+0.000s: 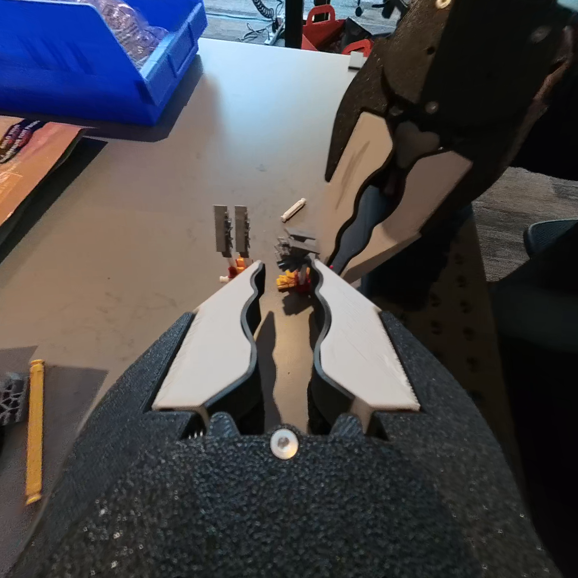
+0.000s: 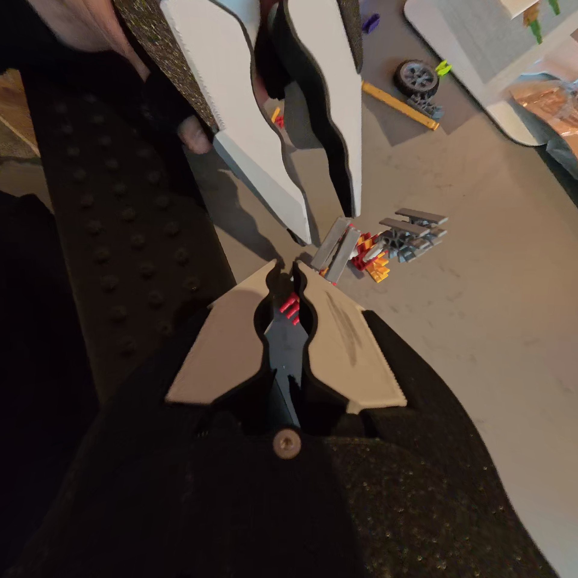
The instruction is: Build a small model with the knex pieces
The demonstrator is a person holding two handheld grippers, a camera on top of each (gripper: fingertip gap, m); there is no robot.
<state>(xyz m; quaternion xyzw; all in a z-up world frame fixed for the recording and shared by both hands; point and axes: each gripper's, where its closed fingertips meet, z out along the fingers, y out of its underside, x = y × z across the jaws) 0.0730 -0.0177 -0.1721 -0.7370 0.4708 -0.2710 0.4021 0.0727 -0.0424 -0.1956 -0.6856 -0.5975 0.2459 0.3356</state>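
A small toy build of grey plates, dark spoked connectors and red and orange connectors [image 1: 294, 275] lies on the grey table [image 1: 156, 250]; it also shows in the right wrist view [image 2: 375, 250]. My left gripper [image 1: 287, 265] is open, its tips either side of the build's near end, with the right finger close to it. It shows from above in the right wrist view [image 2: 330, 228]. My right gripper [image 2: 286, 263] is shut on a red connector [image 2: 291, 308], just beside the build. It enters the left wrist view from the upper right [image 1: 331, 266].
A blue bin [image 1: 93, 62] stands at the back left. A white rod [image 1: 293, 209] lies behind the build. A yellow rod [image 1: 34, 428] lies near left. A wheel [image 2: 417, 78] and a white tray [image 2: 453, 62] lie farther off. A dark perforated panel [image 2: 125, 219] borders the table. The white rod [image 1: 293, 209] lies around 10 cm away from my right fingertips.
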